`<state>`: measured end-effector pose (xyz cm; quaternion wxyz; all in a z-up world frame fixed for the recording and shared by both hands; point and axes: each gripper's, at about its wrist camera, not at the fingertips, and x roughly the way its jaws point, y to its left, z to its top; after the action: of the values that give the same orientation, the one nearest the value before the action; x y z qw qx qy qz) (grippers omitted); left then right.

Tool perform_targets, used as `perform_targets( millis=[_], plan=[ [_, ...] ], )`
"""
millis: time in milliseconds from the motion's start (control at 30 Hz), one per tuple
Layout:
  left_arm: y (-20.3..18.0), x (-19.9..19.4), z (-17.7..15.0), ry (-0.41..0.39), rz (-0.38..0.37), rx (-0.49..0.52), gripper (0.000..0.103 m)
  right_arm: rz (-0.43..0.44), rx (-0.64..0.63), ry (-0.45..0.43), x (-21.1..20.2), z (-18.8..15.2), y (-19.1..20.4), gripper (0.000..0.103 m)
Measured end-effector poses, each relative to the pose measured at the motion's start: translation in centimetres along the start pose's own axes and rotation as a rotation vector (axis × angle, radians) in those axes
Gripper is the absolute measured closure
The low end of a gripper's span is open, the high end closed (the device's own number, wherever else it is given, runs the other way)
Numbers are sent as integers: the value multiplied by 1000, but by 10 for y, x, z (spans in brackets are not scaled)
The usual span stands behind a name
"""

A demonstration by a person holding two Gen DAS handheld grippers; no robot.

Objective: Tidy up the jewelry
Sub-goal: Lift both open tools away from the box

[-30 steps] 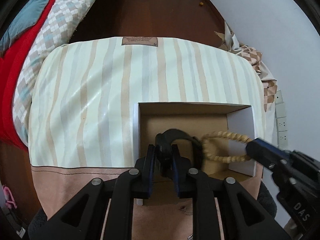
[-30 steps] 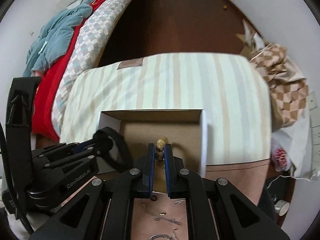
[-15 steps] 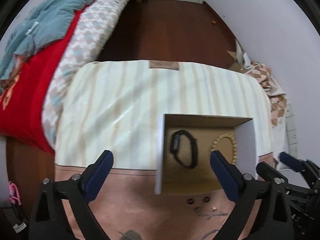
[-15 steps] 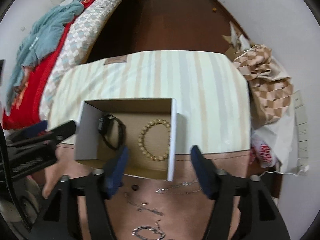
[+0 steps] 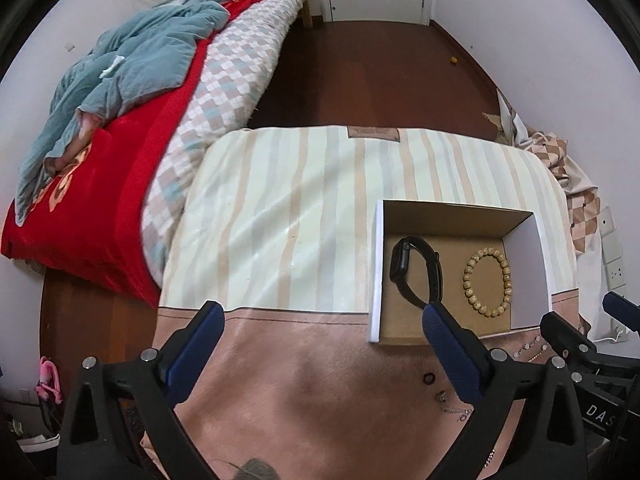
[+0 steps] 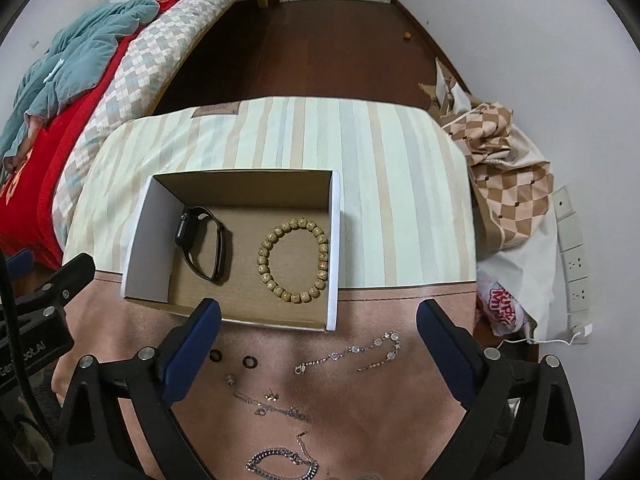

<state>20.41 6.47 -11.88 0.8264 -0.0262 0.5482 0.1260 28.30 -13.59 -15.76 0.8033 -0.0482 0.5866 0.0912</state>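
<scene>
Striped cloth covers the bench (image 6: 400,208). Left gripper (image 5: 320,344) hangs released, holding nothing. Inside the cardboard box (image 6: 335,240), a black smartwatch (image 6: 200,242) lies left of a wooden bead bracelet (image 6: 294,261). Right gripper (image 6: 318,338) hovers released above loose silver chains (image 6: 348,354).

Black claw (image 6: 318,328) frames, blue pads (image 6: 192,350), silver screws.

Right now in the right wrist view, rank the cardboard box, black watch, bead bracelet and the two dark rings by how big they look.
1. Cardboard box, largest by far.
2. Bead bracelet and black watch: too alike to rank; the watch lies on edge.
3. Two dark rings, smallest, alike in size.
</scene>
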Motion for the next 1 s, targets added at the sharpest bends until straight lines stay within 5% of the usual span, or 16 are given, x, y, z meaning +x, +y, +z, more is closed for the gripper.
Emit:
perform_targets(
  millis=[733,1000],
  plan=[
    [12,-119,-56,-198,-9,-14,2,-30,12,-221,-138,-56,7,4],
    [16,-129,-83,-219,-8,-25,2,-16,33,-242,-158,-84,4,4]
  ],
)
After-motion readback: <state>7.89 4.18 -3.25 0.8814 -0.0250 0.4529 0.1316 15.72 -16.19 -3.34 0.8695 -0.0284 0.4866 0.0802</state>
